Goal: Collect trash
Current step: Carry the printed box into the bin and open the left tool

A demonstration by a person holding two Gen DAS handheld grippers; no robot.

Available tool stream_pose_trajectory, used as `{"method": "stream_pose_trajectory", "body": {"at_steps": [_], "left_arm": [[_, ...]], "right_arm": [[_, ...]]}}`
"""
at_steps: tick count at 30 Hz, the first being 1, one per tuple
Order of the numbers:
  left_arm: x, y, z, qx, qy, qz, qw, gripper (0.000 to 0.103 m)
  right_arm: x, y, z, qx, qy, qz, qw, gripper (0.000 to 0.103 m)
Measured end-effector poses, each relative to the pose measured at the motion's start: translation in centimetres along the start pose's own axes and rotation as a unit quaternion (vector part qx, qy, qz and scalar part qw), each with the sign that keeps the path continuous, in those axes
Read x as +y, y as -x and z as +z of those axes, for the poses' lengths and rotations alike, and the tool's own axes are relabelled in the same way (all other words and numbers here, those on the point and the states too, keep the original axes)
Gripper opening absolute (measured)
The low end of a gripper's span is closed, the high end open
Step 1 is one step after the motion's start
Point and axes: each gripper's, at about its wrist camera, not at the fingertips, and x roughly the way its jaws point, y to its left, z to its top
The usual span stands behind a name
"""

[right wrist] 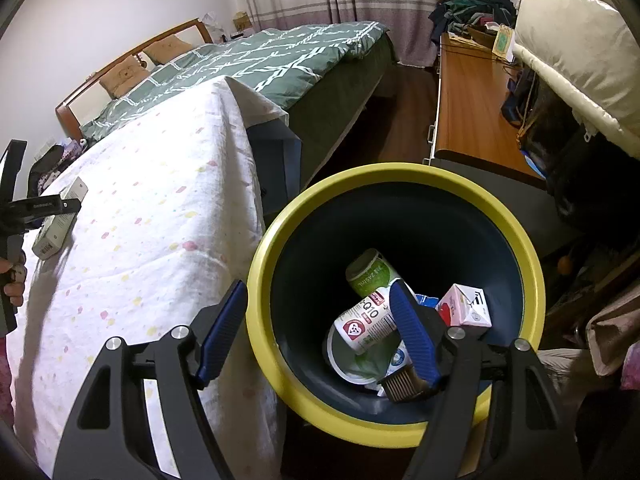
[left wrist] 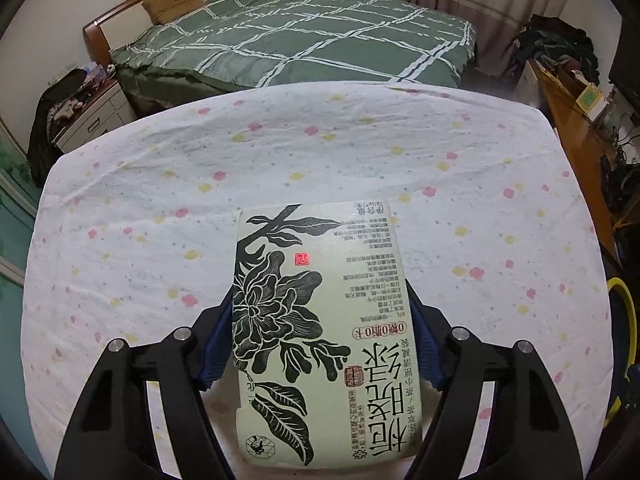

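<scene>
Left wrist view: the left gripper (left wrist: 320, 344) occupies the lower centre of the frame, its two blue pads (left wrist: 218, 344) set against the long sides of a pale green tea box (left wrist: 320, 336) printed with a black flower and Chinese characters; the grip is clenched on the box. The box lies flat on the table (left wrist: 160, 184), which is covered by a white cloth with pink and yellow dots, and extends from the bottom edge up to mid-frame. Beyond the table, in the upper part of the frame, stands a bed (left wrist: 304, 44) with a green checked quilt. Right wrist view: the right gripper (right wrist: 320, 340) sits in the lower centre with its jaws released and nothing between the pads; the left finger is over the cloth edge, the right finger is over the bin opening. Below it, right of centre, stands the trash bin (right wrist: 400, 178), dark inside with a yellow rim, just beside the table edge. Inside the bin lie a green can (right wrist: 366, 270), a white cup marked Q10 (right wrist: 362, 326) and a pink-and-white carton (right wrist: 466, 306). At the left edge of this frame the tea box appears again on the cloth, with the other gripper on it and a hand (right wrist: 14, 280) partly visible. A wooden desk (right wrist: 468, 108) stands at upper right.
</scene>
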Motion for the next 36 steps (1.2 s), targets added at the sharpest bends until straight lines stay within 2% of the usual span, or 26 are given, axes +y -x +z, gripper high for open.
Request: {"method": "stream_pose_trajectory", "body": {"at_steps": [8, 15, 20, 25, 30, 34, 36], "left_arm": [[-1.8, 1.8, -1.9, -0.031, -0.038, -0.007, 0.9988, 0.072], [-6.3, 7.0, -4.3, -0.079, -0.094, -0.042, 0.9916, 0.072], [-12.6, 10.6, -5.9, -0.096, -0.149, -0.094, 0.9797, 0.072], [-21.2, 12.8, -7.6, -0.095, -0.213, -0.150, 0.9609, 0.072], [-29.4, 12.7, -9.2, -0.077, -0.258, -0.186, 0.9448, 0.072], [-34.1, 11.6, -10.6, -0.058, -0.283, -0.196, 0.9370, 0.072], [-35.7, 10.8, -10.9, -0.045, -0.286, -0.202, 0.9358, 0.072]], "right_arm": [[-0.7, 1.4, -1.0, -0.007, -0.009, 0.006, 1.000, 0.069], [-1.8, 4.1, -3.0, -0.024, -0.022, 0.008, 0.999, 0.069], [-3.0, 6.8, -4.7, -0.044, -0.031, -0.001, 0.999, 0.069], [-5.1, 9.8, -6.5, -0.064, -0.042, -0.020, 0.997, 0.069], [-7.7, 11.8, -8.2, -0.073, -0.061, -0.036, 0.995, 0.069], [-9.6, 12.5, -9.3, -0.074, -0.080, -0.044, 0.993, 0.069], [-10.2, 12.6, -9.6, -0.074, -0.087, -0.046, 0.992, 0.069]]}}
